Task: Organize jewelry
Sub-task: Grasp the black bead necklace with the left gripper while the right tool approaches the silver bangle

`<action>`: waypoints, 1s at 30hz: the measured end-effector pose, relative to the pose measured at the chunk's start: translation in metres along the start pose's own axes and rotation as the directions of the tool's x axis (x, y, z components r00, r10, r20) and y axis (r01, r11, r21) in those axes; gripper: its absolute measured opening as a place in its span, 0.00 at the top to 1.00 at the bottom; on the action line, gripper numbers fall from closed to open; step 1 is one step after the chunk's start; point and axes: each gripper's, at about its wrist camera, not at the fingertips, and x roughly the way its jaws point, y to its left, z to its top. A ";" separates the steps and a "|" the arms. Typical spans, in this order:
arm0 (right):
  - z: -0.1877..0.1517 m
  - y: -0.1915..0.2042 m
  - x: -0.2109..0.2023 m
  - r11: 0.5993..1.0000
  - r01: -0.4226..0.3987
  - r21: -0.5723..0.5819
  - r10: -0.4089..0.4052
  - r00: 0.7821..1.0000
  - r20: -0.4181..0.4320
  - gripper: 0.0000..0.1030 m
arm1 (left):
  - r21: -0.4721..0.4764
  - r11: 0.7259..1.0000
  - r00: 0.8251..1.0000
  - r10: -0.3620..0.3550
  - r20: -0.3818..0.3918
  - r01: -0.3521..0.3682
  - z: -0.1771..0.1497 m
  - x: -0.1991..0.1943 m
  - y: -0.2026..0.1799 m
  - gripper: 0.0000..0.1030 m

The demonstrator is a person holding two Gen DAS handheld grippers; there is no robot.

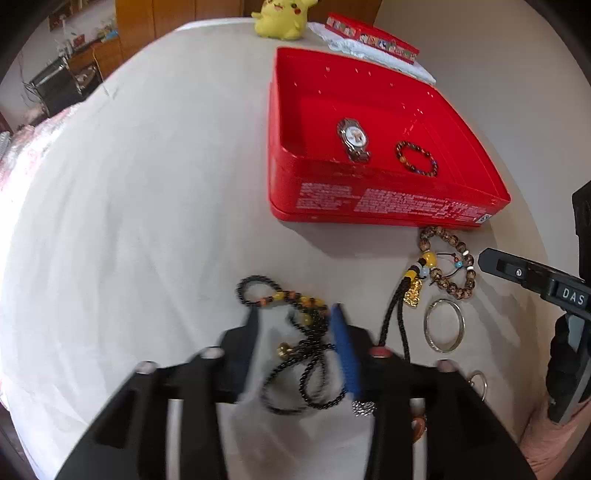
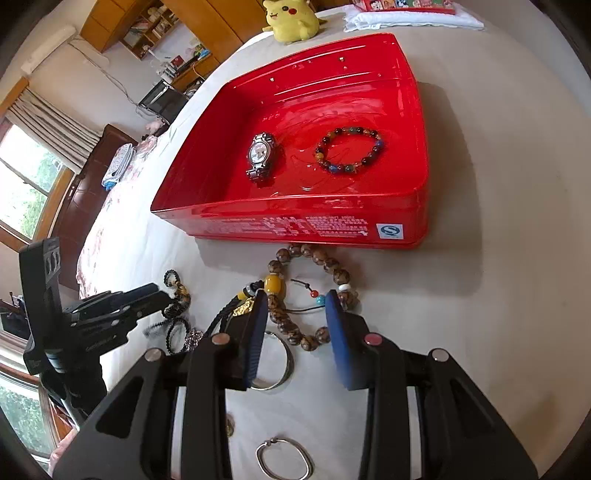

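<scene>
A red tin box (image 1: 369,206) (image 2: 332,225) holds a silver watch (image 1: 353,139) (image 2: 261,157) and a dark multicoloured bead bracelet (image 1: 416,158) (image 2: 349,150). My left gripper (image 1: 297,314) is open, its fingers either side of a black bead necklace with yellow beads (image 1: 306,343) on the cloth. My right gripper (image 2: 295,299) is open, straddling a brown wooden bead bracelet (image 2: 314,295) (image 1: 452,262) with a yellow bead. A silver bangle (image 1: 443,328) (image 2: 284,365) lies beside it.
A black cord with a gold charm (image 1: 412,295) lies left of the bangle. A thin metal ring (image 2: 284,458) lies near me. A yellow plush toy (image 1: 284,18) (image 2: 293,16) and the red lid (image 1: 371,35) sit at the far edge.
</scene>
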 end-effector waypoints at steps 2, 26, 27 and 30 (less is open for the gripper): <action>-0.001 0.001 0.001 1.000 0.001 -0.002 -0.001 1.000 -0.002 0.69 | 0.005 1.000 1.000 0.026 0.018 -0.026 -0.003 -0.004 0.000 0.50; -0.017 0.014 0.010 0.999 -0.047 -0.013 0.046 0.995 -0.086 0.68 | 0.012 1.000 0.999 -0.002 0.033 0.002 -0.018 0.019 -0.004 0.92; -0.019 0.015 0.012 0.999 -0.045 -0.014 0.043 0.994 -0.096 0.69 | 0.012 1.000 0.999 -0.013 0.044 0.012 -0.018 0.014 -0.004 0.92; -0.026 0.017 0.016 0.999 -0.050 -0.012 0.048 0.991 -0.122 0.68 | 0.018 0.999 0.997 -0.029 0.074 0.027 -0.021 0.000 -0.003 0.92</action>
